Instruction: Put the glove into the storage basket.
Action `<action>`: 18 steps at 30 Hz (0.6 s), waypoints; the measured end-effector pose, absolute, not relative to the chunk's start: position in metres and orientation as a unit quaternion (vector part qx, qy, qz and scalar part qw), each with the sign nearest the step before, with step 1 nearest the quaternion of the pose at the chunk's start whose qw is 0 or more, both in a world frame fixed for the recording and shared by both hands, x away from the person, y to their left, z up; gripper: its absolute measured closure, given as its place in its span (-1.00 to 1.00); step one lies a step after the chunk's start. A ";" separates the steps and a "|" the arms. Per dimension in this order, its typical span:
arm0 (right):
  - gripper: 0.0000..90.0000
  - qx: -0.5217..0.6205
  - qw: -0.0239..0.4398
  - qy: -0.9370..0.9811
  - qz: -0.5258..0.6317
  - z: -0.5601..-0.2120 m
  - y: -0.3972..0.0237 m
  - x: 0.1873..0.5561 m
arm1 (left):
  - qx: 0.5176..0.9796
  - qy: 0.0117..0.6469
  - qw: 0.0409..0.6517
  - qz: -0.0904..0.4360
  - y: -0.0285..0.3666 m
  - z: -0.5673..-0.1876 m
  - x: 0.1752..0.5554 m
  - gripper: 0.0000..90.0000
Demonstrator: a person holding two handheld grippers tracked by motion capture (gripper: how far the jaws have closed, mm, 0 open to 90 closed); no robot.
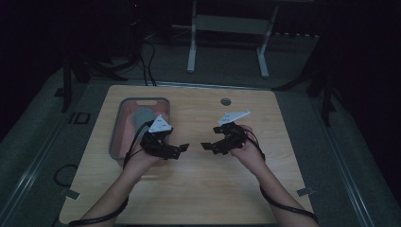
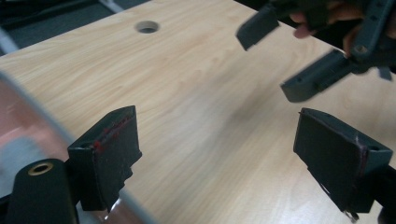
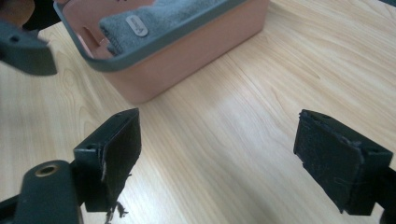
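Pink bin (image 1: 118,135) holding grey cloth (image 3: 161,16) on table (image 1: 198,189).

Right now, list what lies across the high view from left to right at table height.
Pink bin holding a grey cloth → left gripper → right gripper → bare table edge.

Pink bin (image 3: 187,60), grey cloth (image 3: 159,18), pale wood-grain table (image 1: 198,189)

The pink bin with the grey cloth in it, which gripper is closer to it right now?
Left. The left gripper is over the table right at the pink bin's near right edge, its hand overlapping the rim. The right gripper is farther right, above bare table, well apart from the bin.
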State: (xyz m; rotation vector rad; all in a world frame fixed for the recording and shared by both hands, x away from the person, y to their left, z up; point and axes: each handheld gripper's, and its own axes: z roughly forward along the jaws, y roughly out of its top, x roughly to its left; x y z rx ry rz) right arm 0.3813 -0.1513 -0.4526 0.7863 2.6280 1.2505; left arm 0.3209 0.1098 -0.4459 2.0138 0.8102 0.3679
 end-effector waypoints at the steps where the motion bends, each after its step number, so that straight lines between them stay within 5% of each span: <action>1: -0.67 0.260 0.064 0.869 0.415 -0.454 -0.155 0.379 | 0.818 0.320 0.453 0.150 0.106 -0.447 0.319 -0.67; 18: -0.66 0.242 0.055 0.883 0.398 -0.499 -0.209 0.354 | 0.844 0.263 0.458 0.091 0.055 -0.500 0.296 -0.67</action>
